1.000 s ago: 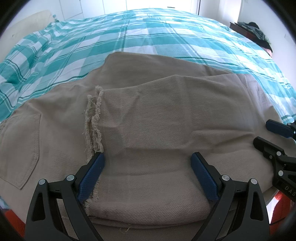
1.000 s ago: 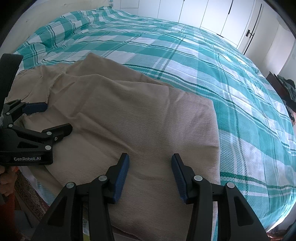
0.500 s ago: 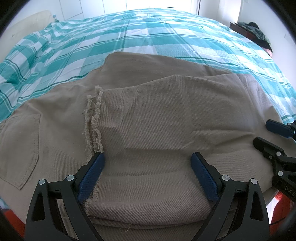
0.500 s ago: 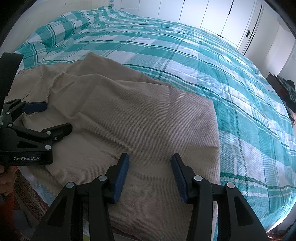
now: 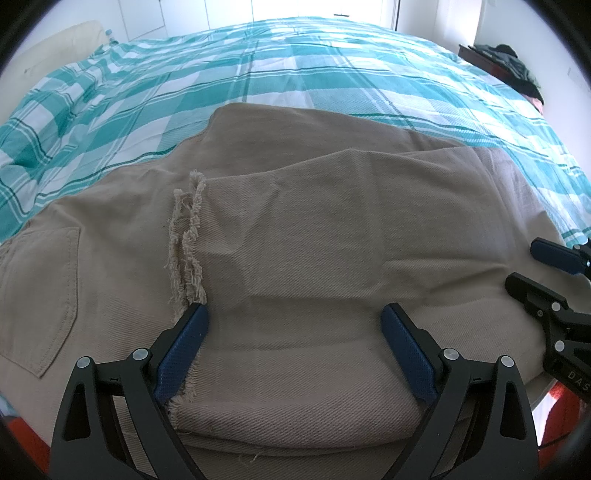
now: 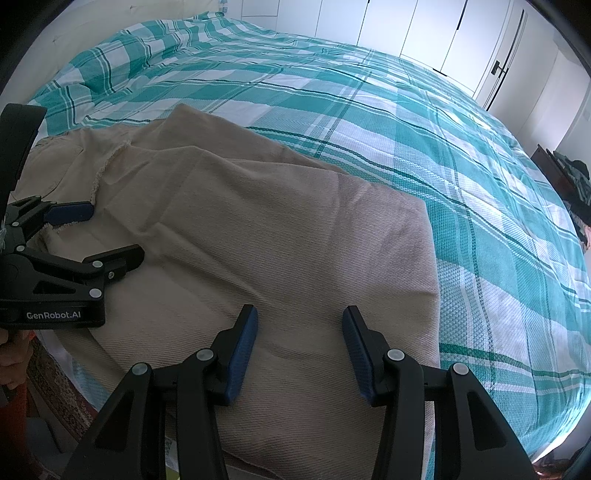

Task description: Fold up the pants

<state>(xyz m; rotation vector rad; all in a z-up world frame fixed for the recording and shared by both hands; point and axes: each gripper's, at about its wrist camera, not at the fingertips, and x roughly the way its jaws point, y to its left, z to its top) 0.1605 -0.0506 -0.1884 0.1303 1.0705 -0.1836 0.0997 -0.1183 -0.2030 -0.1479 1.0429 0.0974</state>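
Bed: covered by a teal checked spread.
Pants: laid half-folded at its near edge.
Left tongs: held open over the frayed hem.
Right tongs: parted, nothing gripped.
Risk: only the top layer may be pinched, so the fold could be dragged askew.

A bedroom: checked bedspread on bed, white wardrobes.

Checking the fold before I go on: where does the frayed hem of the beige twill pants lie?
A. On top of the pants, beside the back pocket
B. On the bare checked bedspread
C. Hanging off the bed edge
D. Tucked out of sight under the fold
A: the frayed hem lies across the beige twill pants, just right of the back pocket.
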